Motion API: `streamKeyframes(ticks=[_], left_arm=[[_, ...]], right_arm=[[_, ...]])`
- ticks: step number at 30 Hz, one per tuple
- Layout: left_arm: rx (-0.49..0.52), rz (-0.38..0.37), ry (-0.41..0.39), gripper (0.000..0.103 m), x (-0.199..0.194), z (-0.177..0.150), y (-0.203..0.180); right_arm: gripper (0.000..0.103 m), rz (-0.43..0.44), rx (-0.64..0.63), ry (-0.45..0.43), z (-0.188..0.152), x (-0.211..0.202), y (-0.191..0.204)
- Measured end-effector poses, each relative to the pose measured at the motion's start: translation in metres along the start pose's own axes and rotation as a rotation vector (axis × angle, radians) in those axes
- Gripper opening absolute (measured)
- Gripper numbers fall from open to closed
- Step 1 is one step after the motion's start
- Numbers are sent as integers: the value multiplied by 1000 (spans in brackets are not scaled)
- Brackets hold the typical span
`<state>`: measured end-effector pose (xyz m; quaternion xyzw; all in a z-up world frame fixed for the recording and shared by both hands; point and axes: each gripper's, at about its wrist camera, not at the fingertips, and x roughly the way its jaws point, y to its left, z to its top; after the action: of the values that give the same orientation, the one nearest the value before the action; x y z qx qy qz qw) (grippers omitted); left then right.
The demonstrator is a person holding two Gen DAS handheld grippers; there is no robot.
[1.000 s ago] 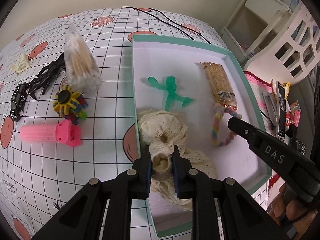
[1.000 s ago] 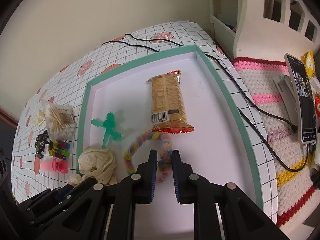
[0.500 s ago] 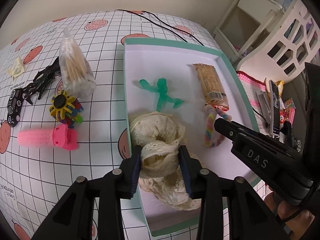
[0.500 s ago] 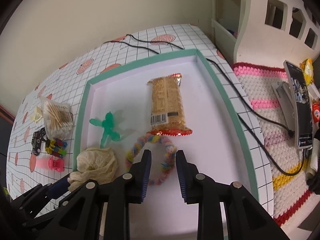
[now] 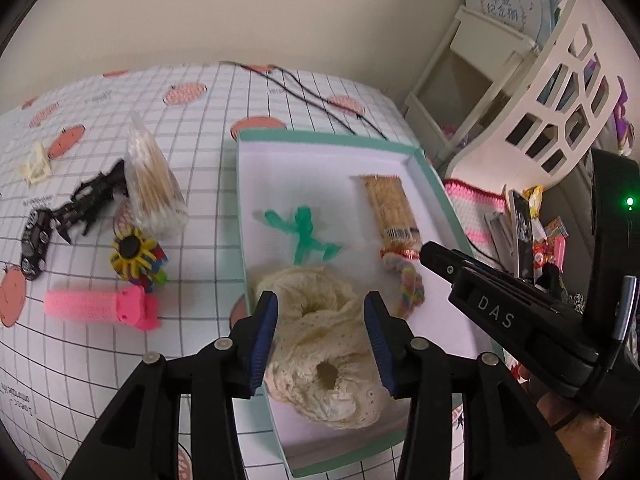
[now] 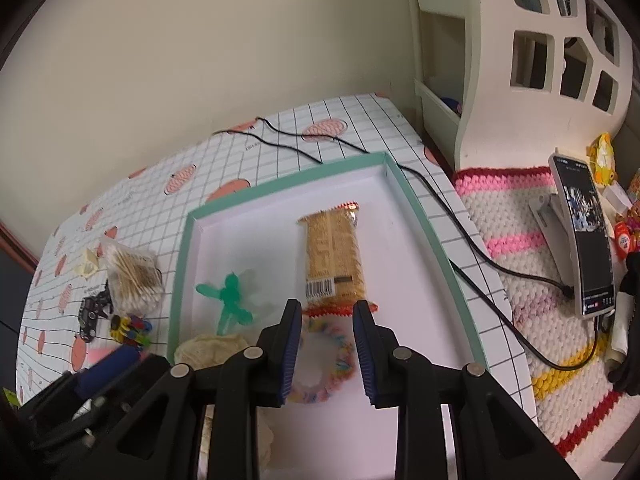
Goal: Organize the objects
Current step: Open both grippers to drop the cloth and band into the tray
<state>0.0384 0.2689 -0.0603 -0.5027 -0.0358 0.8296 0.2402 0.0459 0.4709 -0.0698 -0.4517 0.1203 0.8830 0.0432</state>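
Green-rimmed tray [image 5: 245, 216]: holds cream lace scrunchie [image 5: 320, 356] at its near corner, rainbow rope ring [image 6: 320, 364] beside it, green figure [image 5: 306, 234] and snack pack [image 6: 334, 260] farther in. Left gripper [image 5: 320, 324]: jaws apart, just opening, astride the scrunchie, pads clear. Right gripper [image 6: 325, 344]: jaws parted above the ring, holding nothing.

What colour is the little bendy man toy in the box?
Green: the bendy man toy shows best in the left wrist view.

My left wrist camera looks steeply down along its fingers, close over the near corner of the teal-rimmed tray [image 5: 242, 216] and the checked tablecloth [image 5: 200, 128] beside it. My right wrist camera tilts down likewise, facing the tray [image 6: 416, 216] from nearby. Both views share the tray.
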Motion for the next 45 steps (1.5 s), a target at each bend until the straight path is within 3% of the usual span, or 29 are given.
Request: streamKeyframes(ticks=[4, 8, 17, 19, 21, 22, 30, 37, 45], left_arm=[[-2, 29, -72, 46, -12, 4, 2], [-18, 50, -98, 60, -18, 7, 8], [-112, 82, -77, 62, -14, 10, 30], [-119, 103, -85, 63, -15, 10, 34], [-118, 119, -92, 80, -16, 10, 37], [-121, 125, -98, 82, -16, 10, 38], [-140, 164, -92, 88, -13, 10, 47], [-238, 171, -79, 88, -12, 6, 67], [-284, 180, -64, 89, -13, 6, 82]], right_arm=[[31, 16, -24, -18, 0, -2, 6], [54, 17, -50, -24, -2, -3, 12], [73, 24, -74, -13, -3, 1, 17], [76, 25, -78, -15, -4, 0, 18], [76, 23, -86, -15, -4, 1, 19], [77, 22, -91, -11, -5, 1, 20], [87, 16, -114, -14, -5, 2, 24], [101, 12, -125, -10, -6, 3, 27], [103, 2, -143, -7, -9, 5, 31]])
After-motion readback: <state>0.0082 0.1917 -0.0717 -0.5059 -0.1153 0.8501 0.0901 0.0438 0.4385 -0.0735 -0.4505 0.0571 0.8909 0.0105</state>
